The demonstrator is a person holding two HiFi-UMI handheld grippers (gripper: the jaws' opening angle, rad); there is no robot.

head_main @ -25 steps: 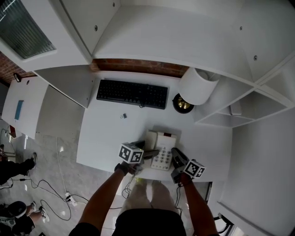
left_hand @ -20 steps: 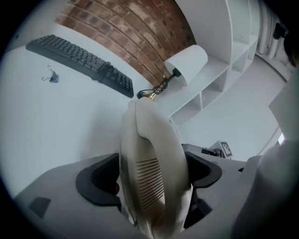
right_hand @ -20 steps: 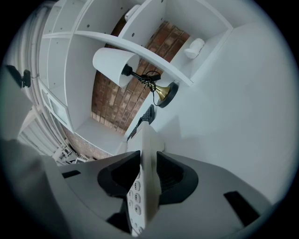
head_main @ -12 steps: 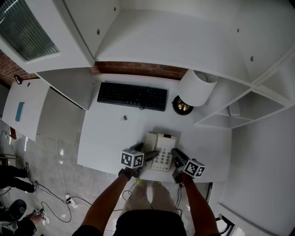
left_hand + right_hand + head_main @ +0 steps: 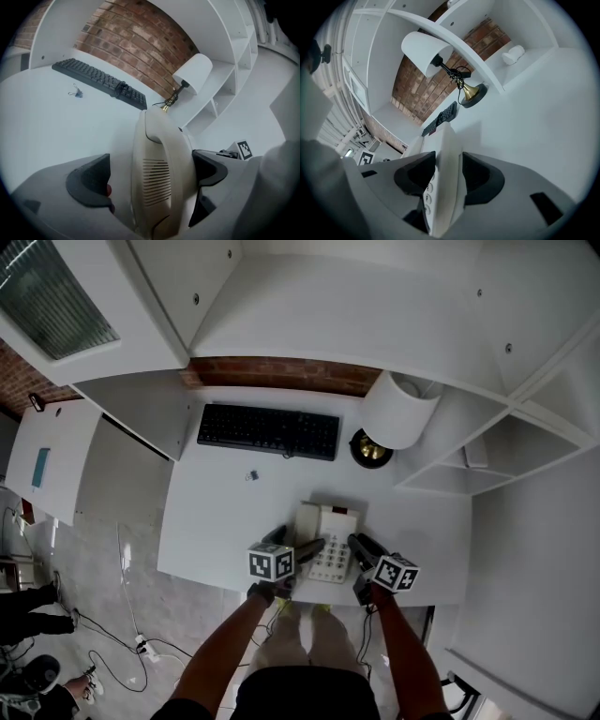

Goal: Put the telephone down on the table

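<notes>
Left gripper (image 5: 151, 174): jaws spread wide, having just been opening. The cream handset (image 5: 159, 140) stands between them, clear of the left pad and not pinched.

Right gripper (image 5: 447, 176): jaws also just been opening, parted to either side of the right edge of the telephone (image 5: 330, 532), pads not pressing it.

Telephone: lies flat on the white table (image 5: 211, 512), near its front edge, with the handset along the left side of the base.

Beyond it: black keyboard (image 5: 269, 430) at the back, small binder clip (image 5: 251, 475) between the two, white-shaded lamp (image 5: 398, 412) on a brass foot to the right.
</notes>
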